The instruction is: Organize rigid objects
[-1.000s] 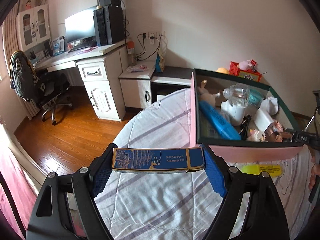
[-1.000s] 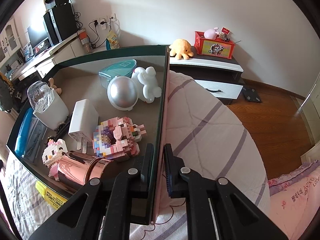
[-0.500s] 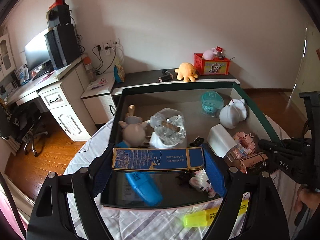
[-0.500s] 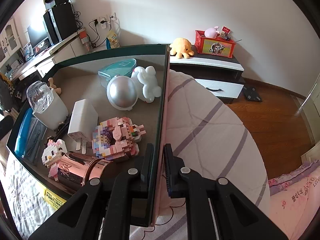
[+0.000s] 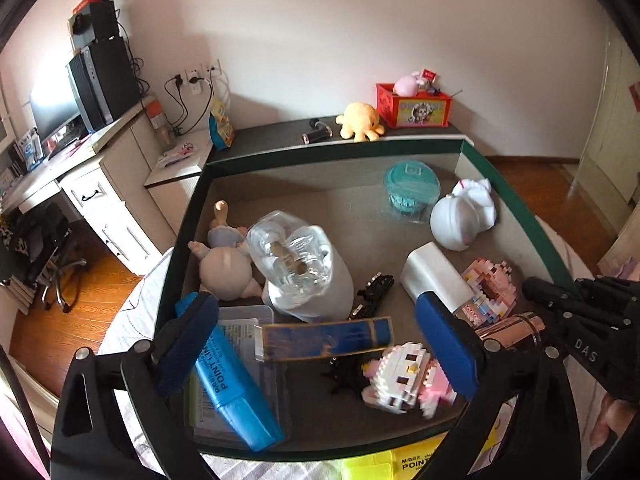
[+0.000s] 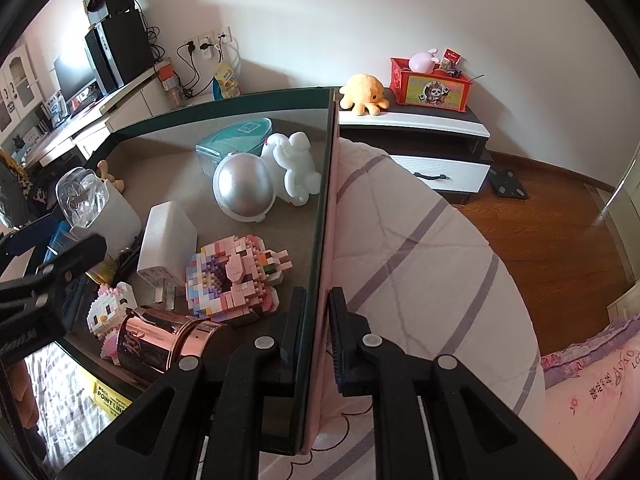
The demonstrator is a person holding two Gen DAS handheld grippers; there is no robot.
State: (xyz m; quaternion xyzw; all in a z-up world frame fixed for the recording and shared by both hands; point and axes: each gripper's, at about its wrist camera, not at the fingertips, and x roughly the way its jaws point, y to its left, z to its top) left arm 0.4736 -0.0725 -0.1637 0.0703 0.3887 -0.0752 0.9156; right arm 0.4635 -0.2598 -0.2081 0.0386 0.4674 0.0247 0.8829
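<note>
A green-rimmed box (image 5: 516, 208) sits on the bed and holds several toys and items. My left gripper (image 5: 316, 340) hangs open above its near part. The long blue and gold box (image 5: 324, 338) lies loose between the spread fingers, touching neither, blurred, over a blue marker (image 5: 232, 384) and a clear case. My right gripper (image 6: 318, 336) is shut on the box's right wall (image 6: 326, 184). It also shows at the right in the left wrist view (image 5: 580, 320).
In the box: a white humidifier (image 5: 304, 272), doll (image 5: 224, 260), white charger (image 5: 434, 276), astronaut (image 6: 264, 176), teal tub (image 5: 412, 184), pink brick models (image 6: 232, 276), rose-gold can (image 6: 160, 340). A yellow marker (image 5: 396, 464) lies on the striped quilt. Desk and cabinet stand behind.
My left gripper swung over the box, then opened and let go of the blue and gold box, which has dropped below the fingers. My right gripper has kept its grip on the wall.
</note>
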